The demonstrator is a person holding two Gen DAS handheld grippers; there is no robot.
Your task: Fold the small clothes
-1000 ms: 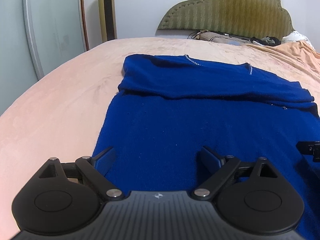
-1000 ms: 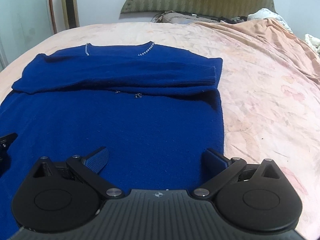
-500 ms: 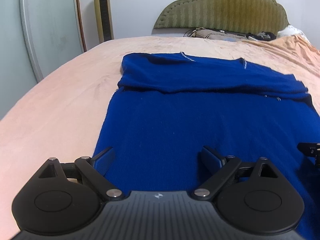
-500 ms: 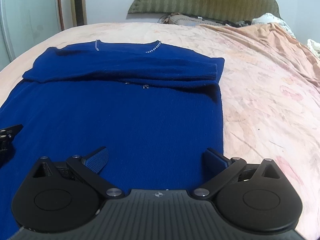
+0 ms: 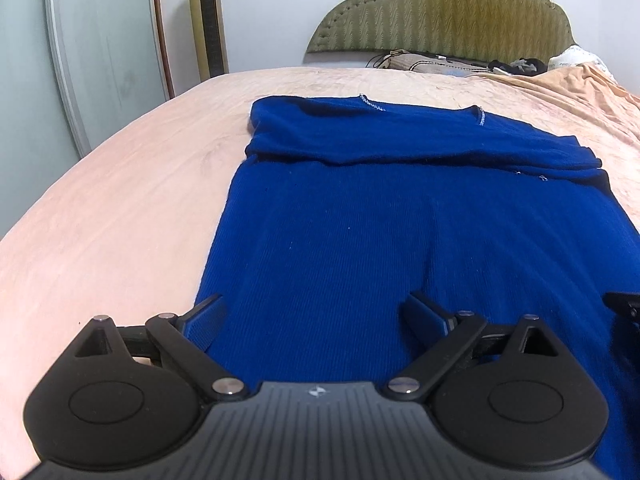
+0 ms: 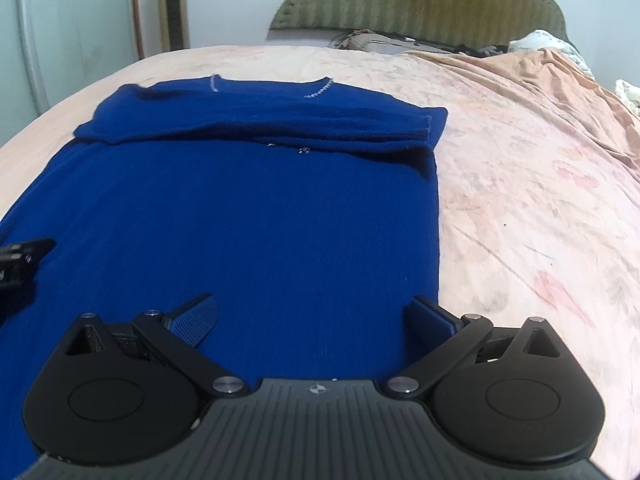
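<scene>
A dark blue knit sweater (image 5: 400,232) lies flat on the bed, neckline at the far end, both sleeves folded across the chest. It also shows in the right wrist view (image 6: 248,208). My left gripper (image 5: 316,312) is open and empty over the sweater's near left hem corner. My right gripper (image 6: 316,312) is open and empty over the near right hem corner. Each gripper's tip shows at the edge of the other's view, the right one in the left wrist view (image 5: 624,304) and the left one in the right wrist view (image 6: 24,252).
The bed has a peach sheet (image 5: 120,208). An olive headboard (image 5: 448,12) with pillows and clutter stands at the far end. A gold tower fan (image 5: 208,20) and a glass door (image 5: 100,40) stand to the left. A rumpled peach blanket (image 6: 540,92) lies at the far right.
Both grippers have tilted and shifted slightly, so the sweater sits a bit lower and more centred in view. Both stay open; the sweater has not moved.
</scene>
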